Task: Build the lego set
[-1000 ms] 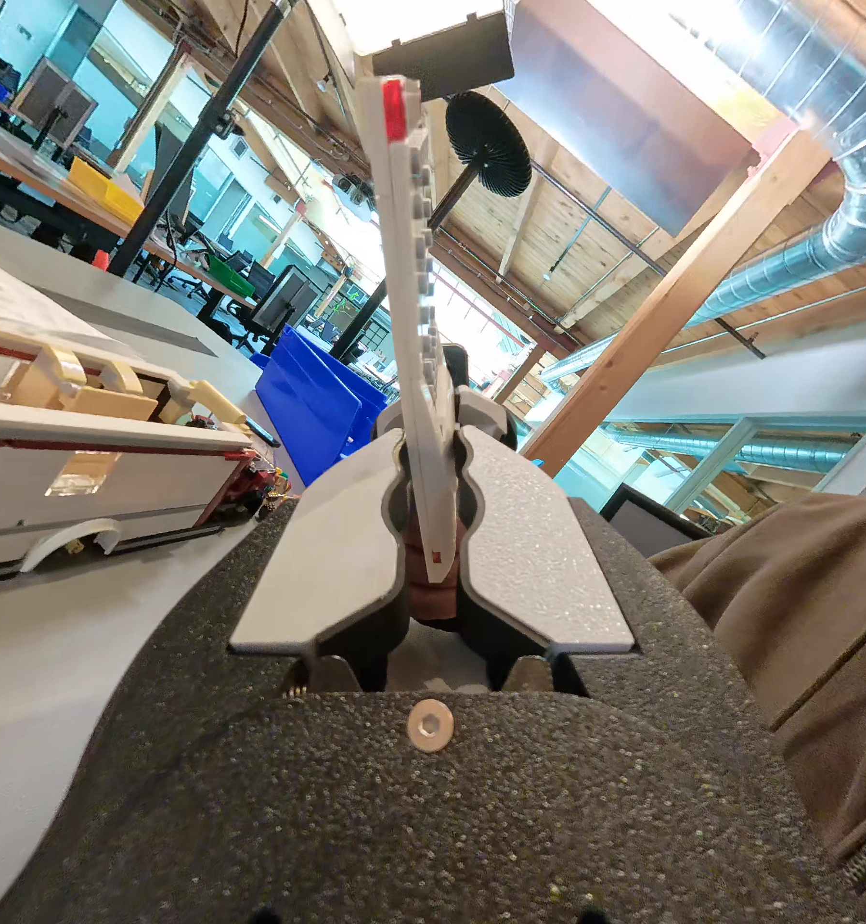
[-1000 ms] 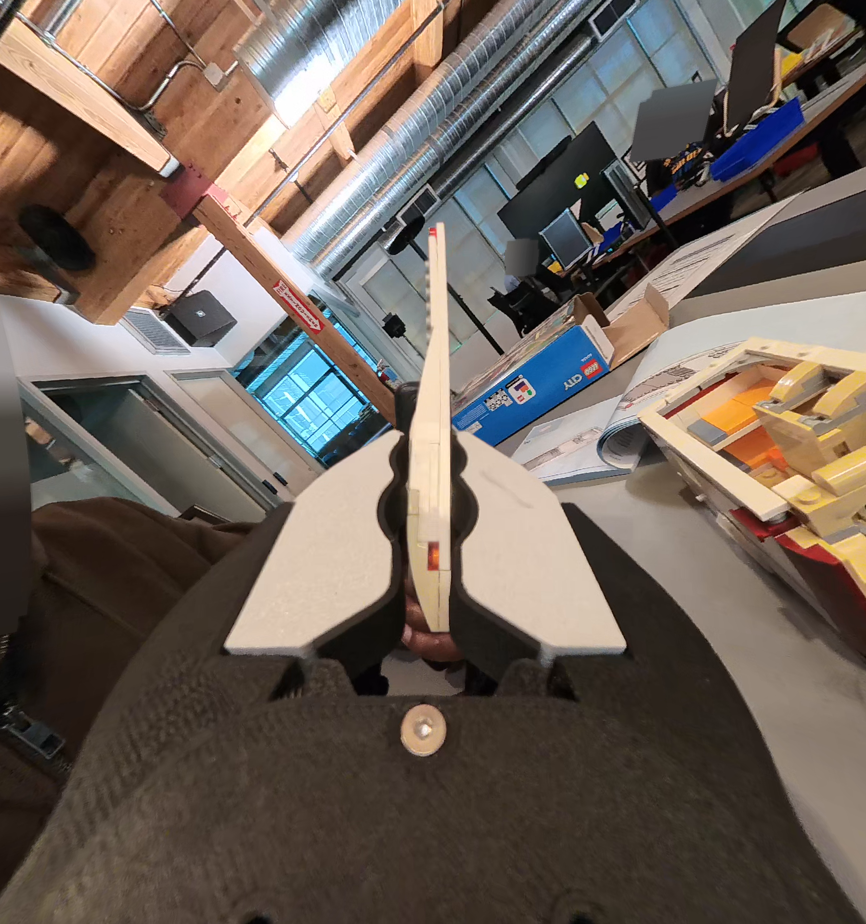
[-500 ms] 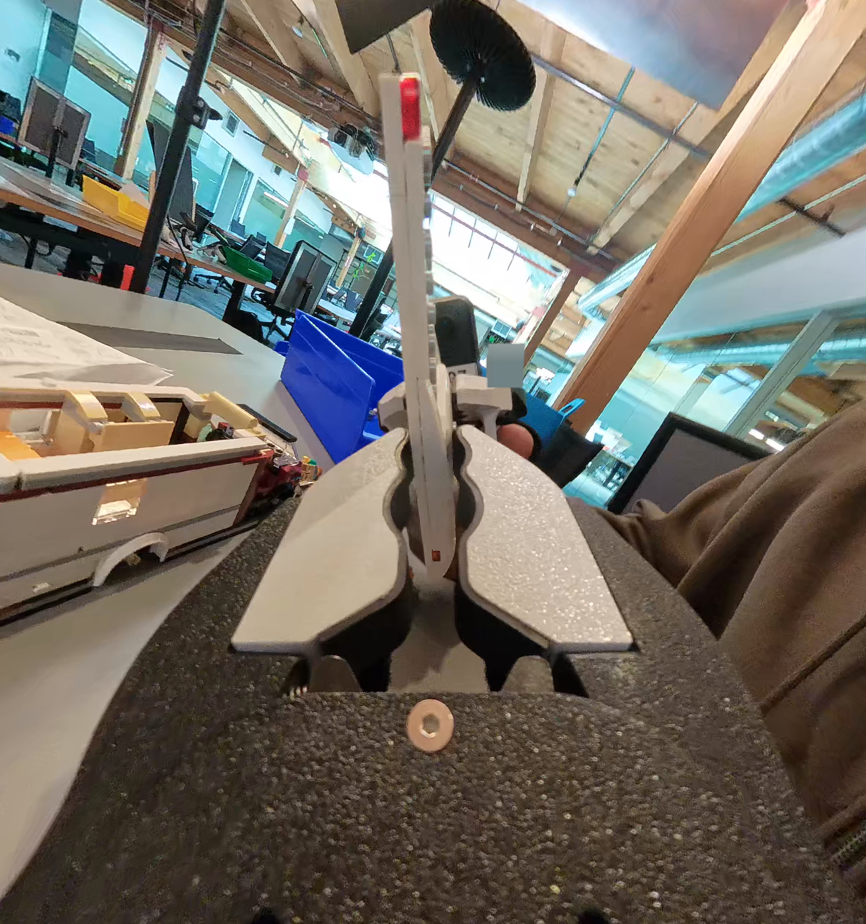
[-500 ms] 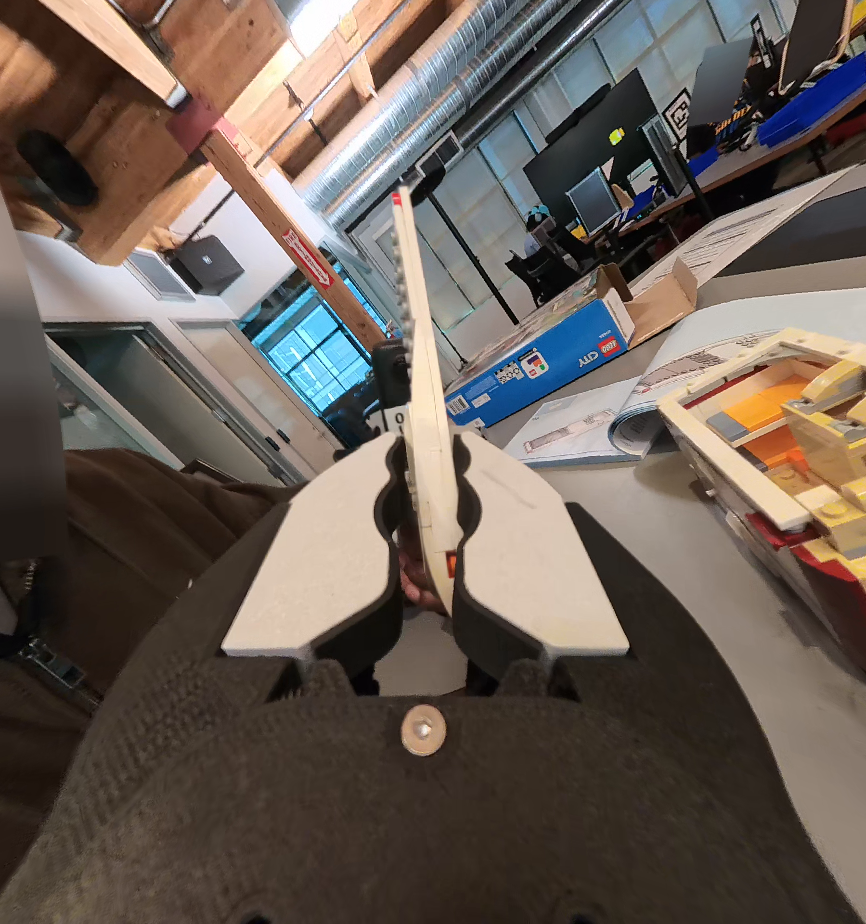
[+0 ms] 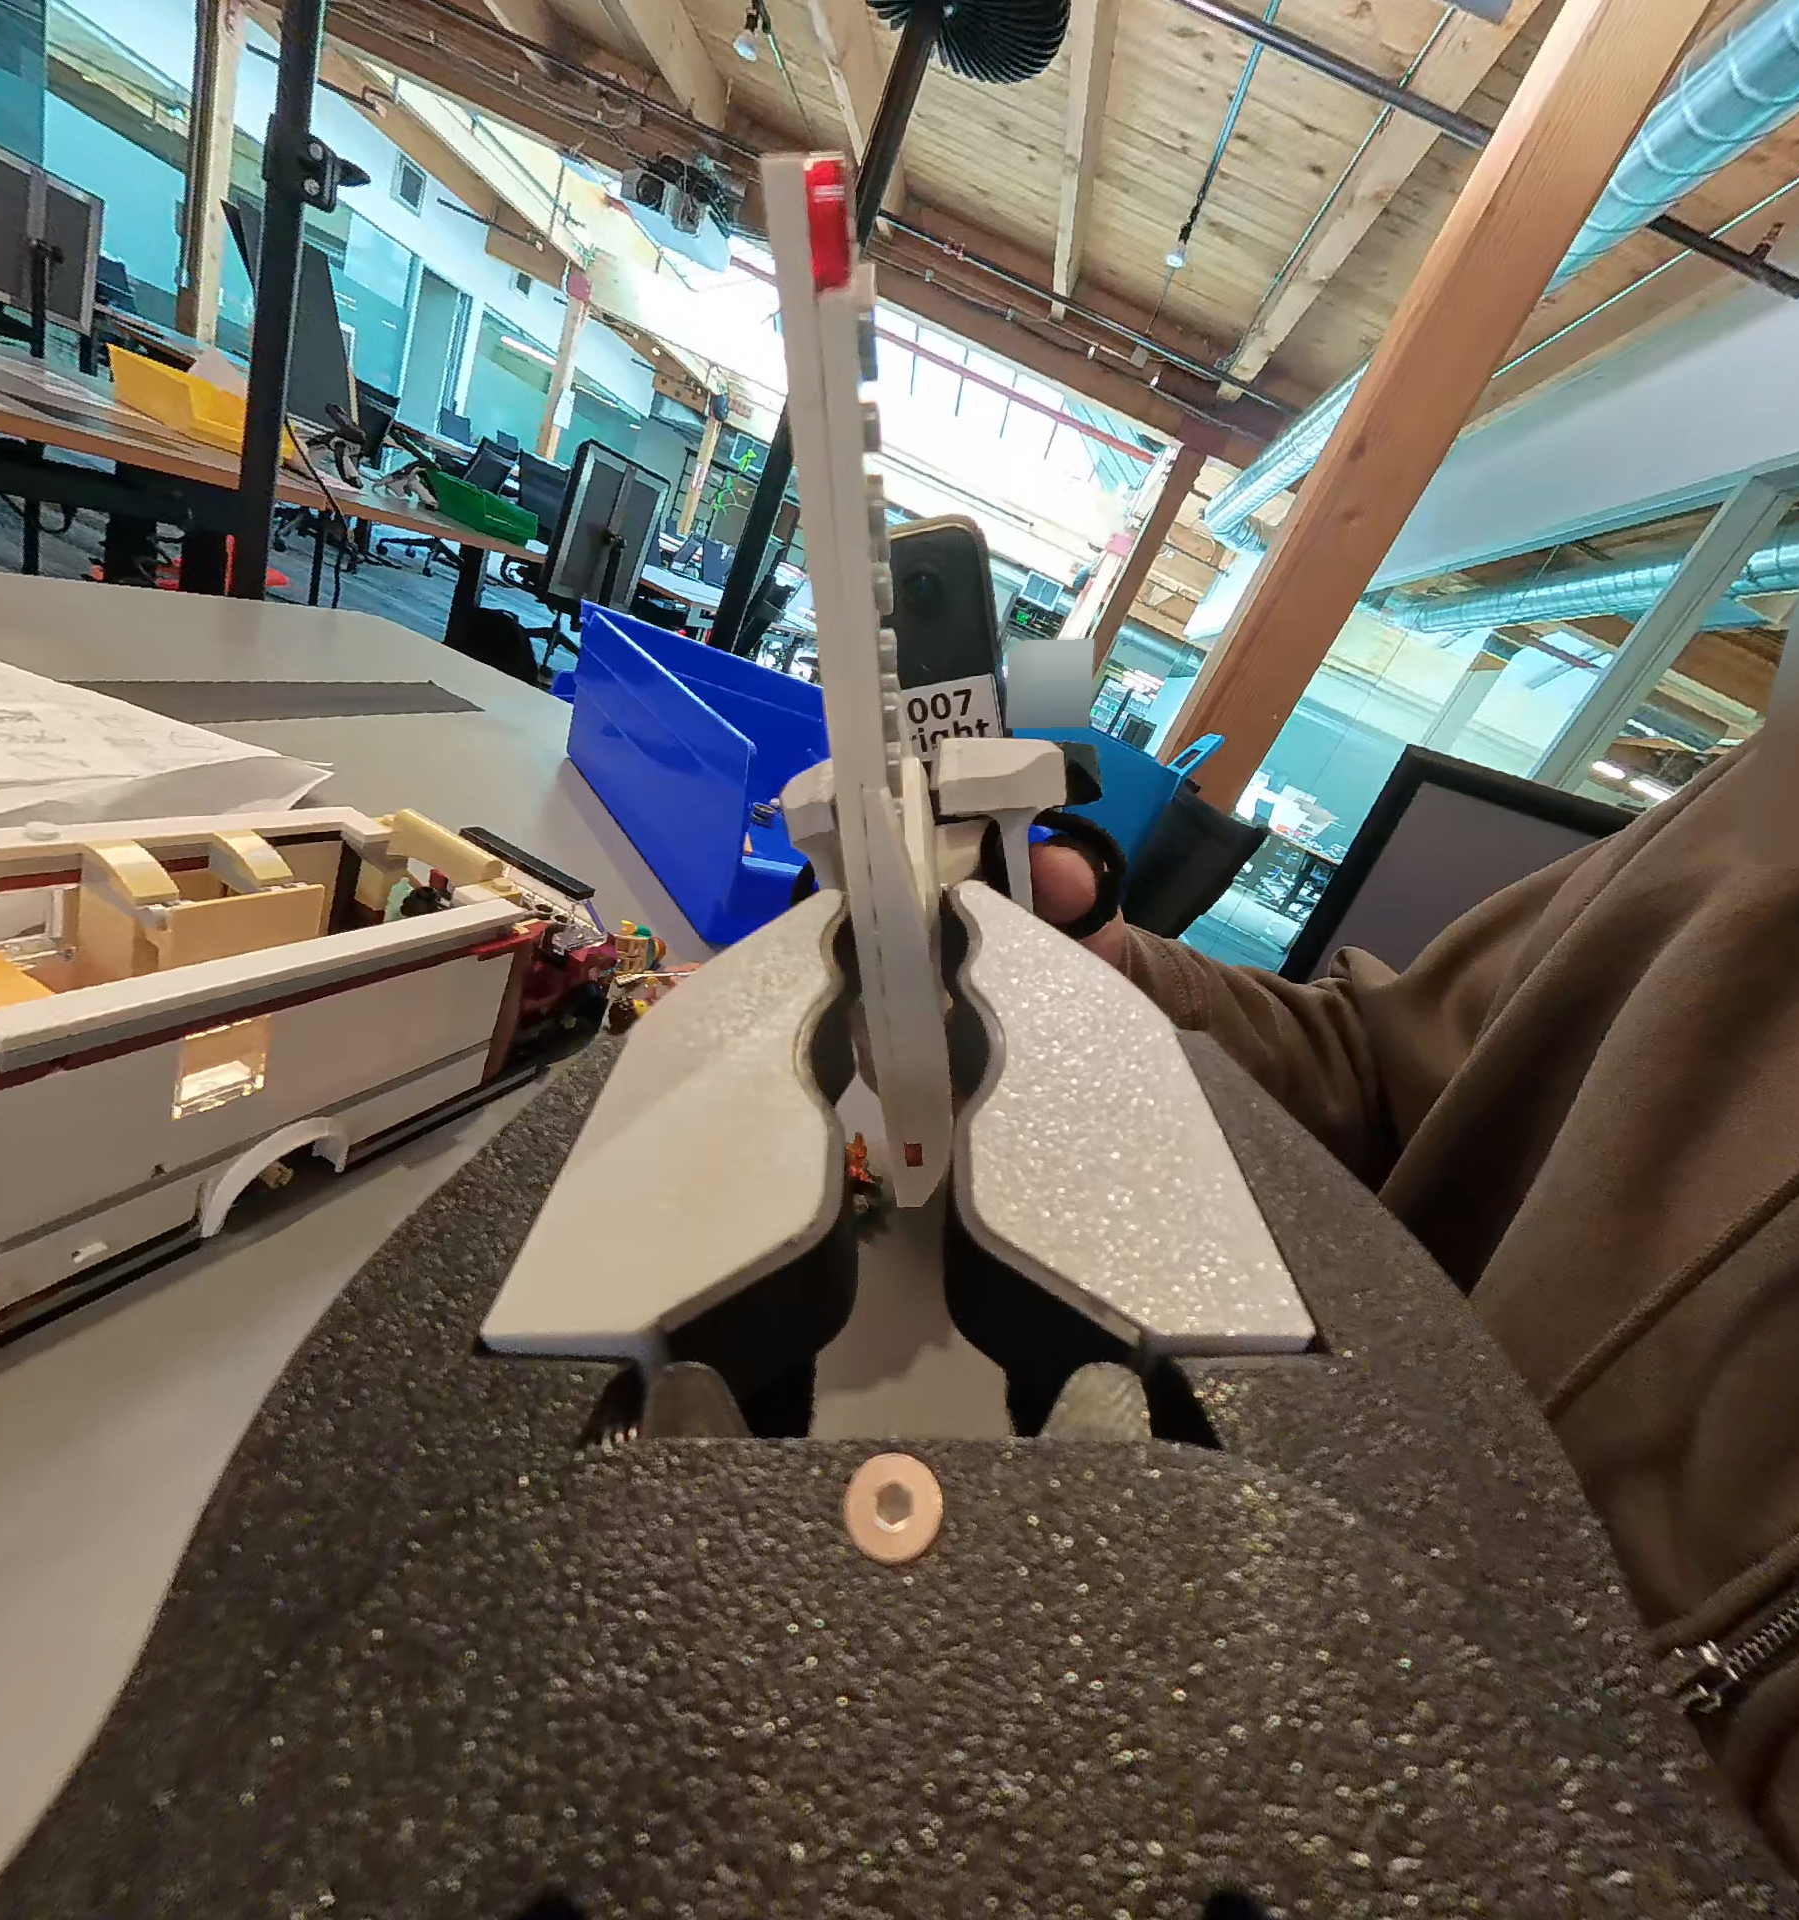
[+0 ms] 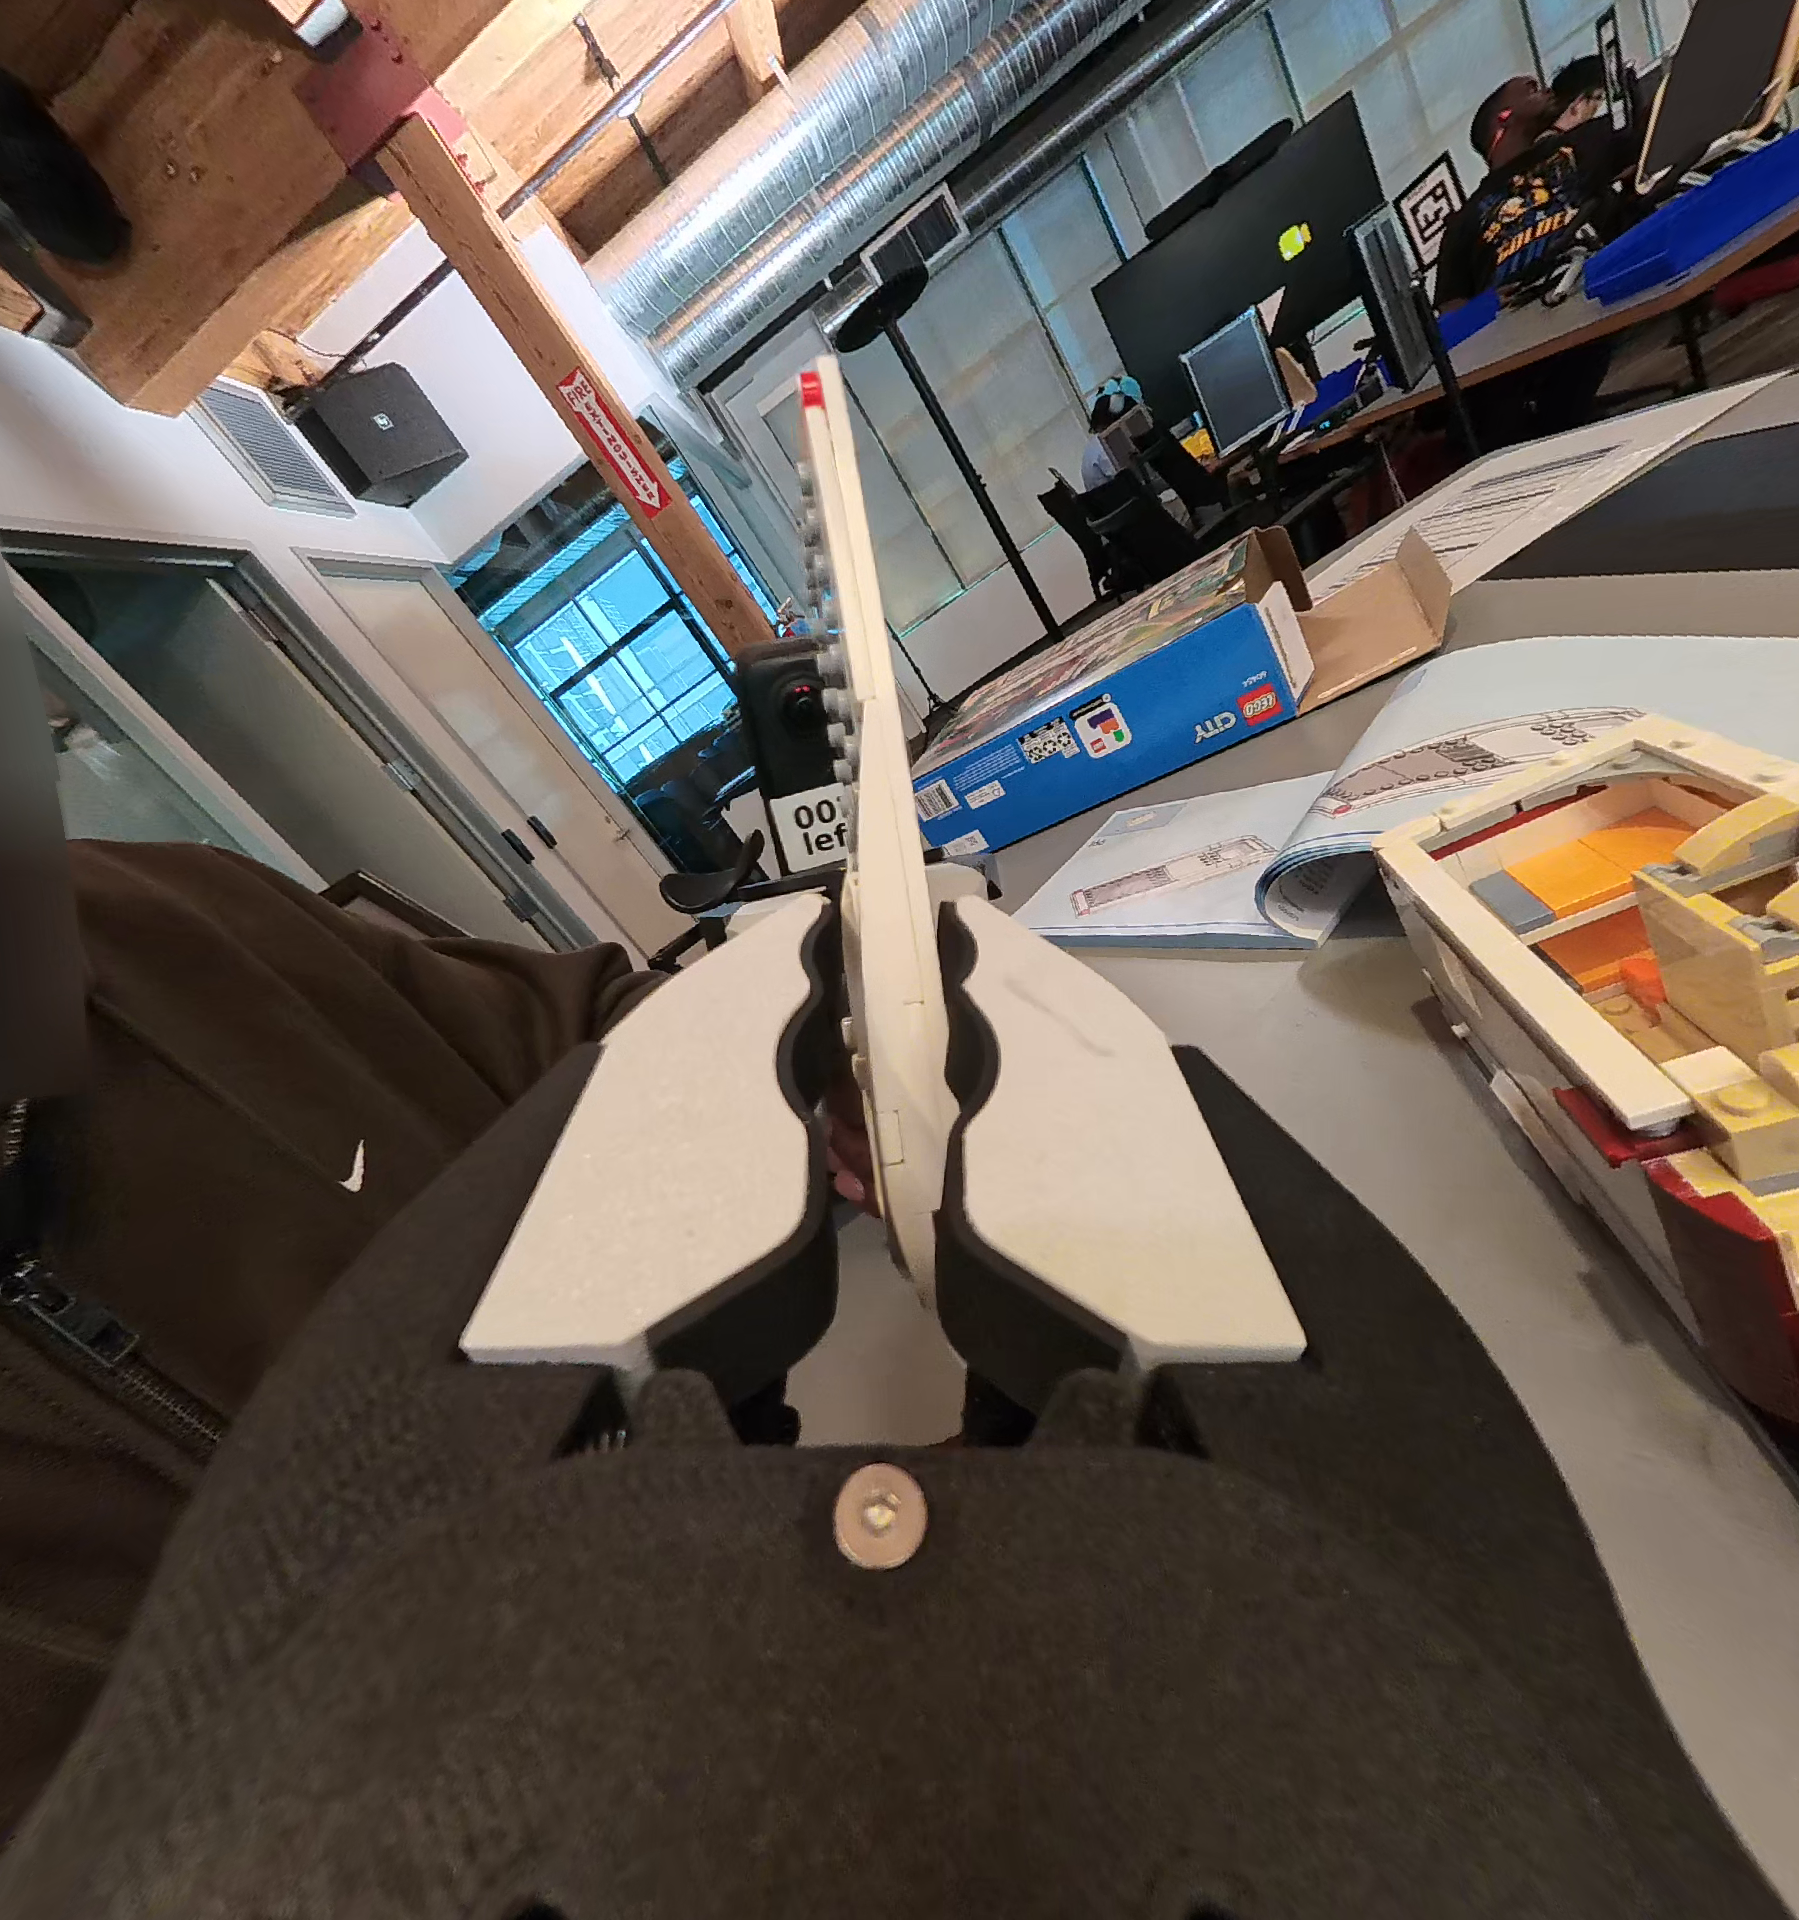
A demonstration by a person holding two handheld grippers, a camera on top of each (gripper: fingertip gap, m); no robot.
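Between the two facing tools stands one long white brick panel (image 5: 853, 665), upright on edge, with a single red piece at its top and a row of grey studs along one side. The left tool (image 5: 895, 935) is closed on its near end, both pads pressing the panel; the right tool (image 6: 890, 935) is likewise clamped on it from the opposite side. Each tool carries one white label with printed characters. On the grey table (image 6: 1342, 1039) lie one blue printed box (image 6: 1103, 727) with a brand logo, one open instruction booklet (image 6: 1238, 852), one white and dark red brick vehicle (image 5: 199, 1018) with its roof off, and one blue bin (image 5: 666, 748). A brown sleeve (image 5: 1601, 1091) shows at right.
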